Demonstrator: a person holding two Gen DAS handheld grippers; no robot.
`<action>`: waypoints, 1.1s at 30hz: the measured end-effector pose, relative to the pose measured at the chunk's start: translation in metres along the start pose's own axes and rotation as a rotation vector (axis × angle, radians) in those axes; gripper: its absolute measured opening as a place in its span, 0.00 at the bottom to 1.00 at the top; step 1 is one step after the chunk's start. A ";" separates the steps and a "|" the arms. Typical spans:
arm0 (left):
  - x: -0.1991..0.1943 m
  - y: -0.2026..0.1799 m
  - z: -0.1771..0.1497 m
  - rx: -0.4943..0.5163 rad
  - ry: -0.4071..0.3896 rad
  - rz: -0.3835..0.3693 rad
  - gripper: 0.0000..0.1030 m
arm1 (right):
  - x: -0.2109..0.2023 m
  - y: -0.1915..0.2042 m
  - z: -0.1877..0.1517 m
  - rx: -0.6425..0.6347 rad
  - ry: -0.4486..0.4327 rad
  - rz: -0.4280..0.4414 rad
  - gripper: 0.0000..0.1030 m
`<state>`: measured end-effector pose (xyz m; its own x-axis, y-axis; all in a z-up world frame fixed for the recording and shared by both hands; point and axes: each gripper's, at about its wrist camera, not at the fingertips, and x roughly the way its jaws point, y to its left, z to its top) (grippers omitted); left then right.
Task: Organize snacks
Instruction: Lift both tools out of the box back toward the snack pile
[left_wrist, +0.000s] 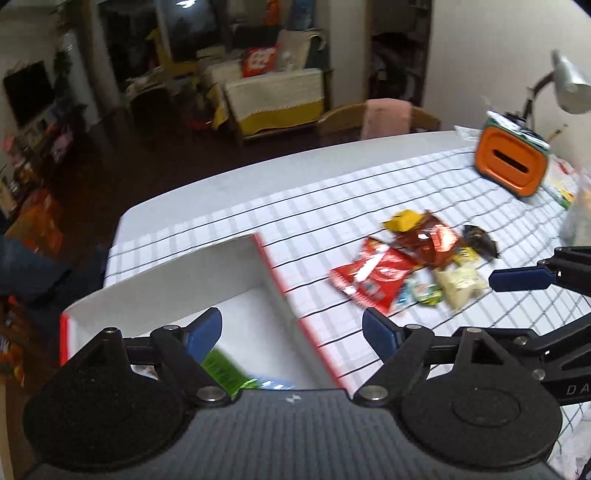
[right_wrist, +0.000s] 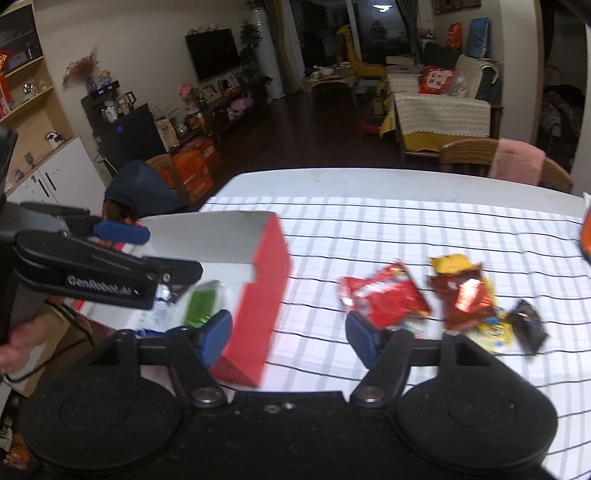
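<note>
A red box with a white inside (left_wrist: 266, 258) (right_wrist: 266, 280) stands open on the checked tablecloth. A green packet (left_wrist: 221, 369) (right_wrist: 201, 302) lies inside it. My left gripper (left_wrist: 291, 332) is open and empty, over the box's right wall. A pile of snack packets lies right of the box: a red one (left_wrist: 373, 273) (right_wrist: 384, 295), a brown-red one (left_wrist: 428, 236) (right_wrist: 465, 295), a yellow one (left_wrist: 402, 219), a black one (left_wrist: 480, 238) (right_wrist: 528, 325) and a pale one (left_wrist: 460, 282). My right gripper (right_wrist: 288, 332) is open and empty, between box and pile.
An orange container (left_wrist: 508, 166) and a desk lamp (left_wrist: 565, 79) stand at the table's far right. A wooden chair with a pink cloth (left_wrist: 386, 118) (right_wrist: 513, 166) stands behind the table. The left gripper shows in the right wrist view (right_wrist: 122, 232).
</note>
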<state>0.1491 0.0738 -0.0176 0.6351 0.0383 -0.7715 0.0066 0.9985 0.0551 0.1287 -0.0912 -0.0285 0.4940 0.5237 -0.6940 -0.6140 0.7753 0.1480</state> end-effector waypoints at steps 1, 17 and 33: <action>0.002 -0.007 0.002 0.011 -0.001 -0.008 0.82 | -0.003 -0.007 -0.003 -0.001 0.000 -0.008 0.74; 0.075 -0.099 0.039 0.174 0.101 -0.100 0.82 | -0.028 -0.116 -0.032 -0.132 0.026 -0.029 1.00; 0.193 -0.114 0.070 0.259 0.416 -0.163 0.82 | 0.055 -0.159 -0.030 -0.552 0.225 0.090 0.92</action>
<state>0.3252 -0.0353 -0.1286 0.2493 -0.0521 -0.9670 0.3048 0.9520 0.0273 0.2347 -0.1959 -0.1109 0.3200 0.4444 -0.8367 -0.9059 0.4021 -0.1329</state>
